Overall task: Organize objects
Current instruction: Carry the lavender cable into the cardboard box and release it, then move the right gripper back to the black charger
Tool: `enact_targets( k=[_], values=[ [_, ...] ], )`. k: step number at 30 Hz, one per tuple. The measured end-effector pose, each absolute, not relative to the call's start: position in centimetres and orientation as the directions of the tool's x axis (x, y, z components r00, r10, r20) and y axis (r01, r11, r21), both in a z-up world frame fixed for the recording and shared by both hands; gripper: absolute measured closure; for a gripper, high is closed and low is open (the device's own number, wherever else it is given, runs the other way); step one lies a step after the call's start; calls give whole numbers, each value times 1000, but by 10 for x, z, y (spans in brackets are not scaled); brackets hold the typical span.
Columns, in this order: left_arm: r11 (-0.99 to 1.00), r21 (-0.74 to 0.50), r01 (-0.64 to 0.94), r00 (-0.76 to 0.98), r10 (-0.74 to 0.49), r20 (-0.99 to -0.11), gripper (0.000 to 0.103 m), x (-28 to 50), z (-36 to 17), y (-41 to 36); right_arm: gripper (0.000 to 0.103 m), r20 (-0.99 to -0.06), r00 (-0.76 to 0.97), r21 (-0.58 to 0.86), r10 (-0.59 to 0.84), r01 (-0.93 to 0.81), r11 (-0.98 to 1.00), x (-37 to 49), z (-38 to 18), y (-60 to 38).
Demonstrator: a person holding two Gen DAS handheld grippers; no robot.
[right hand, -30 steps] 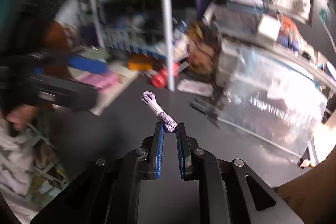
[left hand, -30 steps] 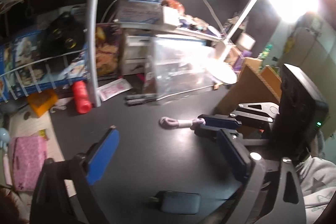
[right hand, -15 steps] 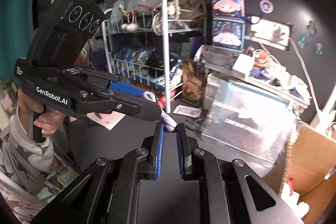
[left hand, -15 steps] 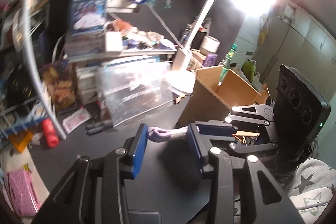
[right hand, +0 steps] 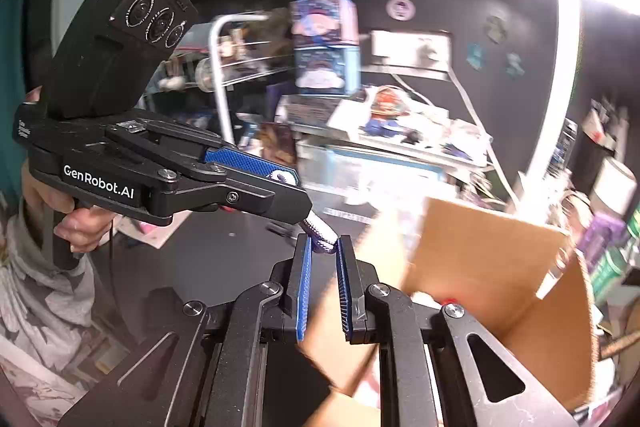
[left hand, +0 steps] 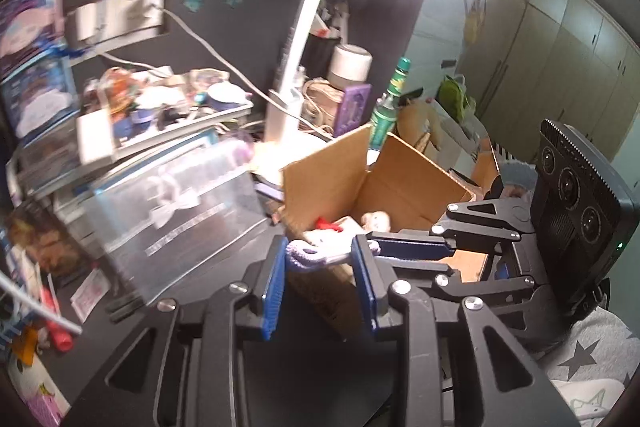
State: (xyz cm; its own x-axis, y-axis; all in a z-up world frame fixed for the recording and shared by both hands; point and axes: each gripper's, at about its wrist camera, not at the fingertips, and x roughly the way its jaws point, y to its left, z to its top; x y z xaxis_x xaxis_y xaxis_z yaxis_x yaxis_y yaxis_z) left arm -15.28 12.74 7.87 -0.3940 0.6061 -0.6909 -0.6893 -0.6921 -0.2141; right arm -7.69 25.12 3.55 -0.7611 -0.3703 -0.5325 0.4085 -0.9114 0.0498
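A short lilac braided cord (left hand: 316, 253) with a white middle is held in the air between both grippers, near an open cardboard box (left hand: 404, 183). My left gripper (left hand: 320, 259) has its blue pads on either side of the cord's looped end, touching it. My right gripper (right hand: 323, 254) is shut on the cord's (right hand: 320, 233) other end. In the right wrist view the left gripper (right hand: 280, 183) comes in from the left, and the box (right hand: 492, 259) lies to the right. The box holds a red item and a pale toy (left hand: 376, 221).
A clear plastic bin (left hand: 176, 203) stands on the black desk (left hand: 224, 259) to the left. Behind are a cluttered white shelf (left hand: 168, 131), a bright desk lamp (left hand: 304, 39), a green bottle (left hand: 390, 99) and a wire rack (right hand: 224, 83). Pens (left hand: 124, 307) lie by the bin.
Both grippers have swung right and risen with the cord, from over the desk to beside the cardboard box. The left jaws have narrowed from wide open to closing around the cord's looped end.
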Motion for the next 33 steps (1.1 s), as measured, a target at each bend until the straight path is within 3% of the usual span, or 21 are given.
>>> enact_targets(
  k=[17, 19, 21, 24, 27, 33],
  values=[
    [-662, -230, -713, -262, 556, -789, 70, -187, 45, 215, 93, -675, -700, 82, -233, 243, -967, -92, 9, 328],
    [-667, -220, -712, -264, 544, -796, 52, -188, 43, 218, 84, -692, -693, 61, -199, 219, -974, -94, 6, 330],
    [-667, -198, -718, -283, 540, -793, 23, -186, 44, 219, 77, -697, -695, 42, -180, 210, -977, -94, 6, 330],
    [-661, -175, -729, -301, 540, -786, 18, -182, 49, 217, 52, -697, -698, 12, -165, 219, -976, -91, 8, 326],
    [-658, -184, -730, -298, 549, -780, 15, -181, 53, 213, 38, -677, -725, -44, -125, 210, -977, -84, 15, 320],
    [-670, -170, -723, -328, 549, -769, 15, -176, 61, 202, 33, -656, -748, -66, -99, 188, -980, -78, 26, 321]
  ],
)
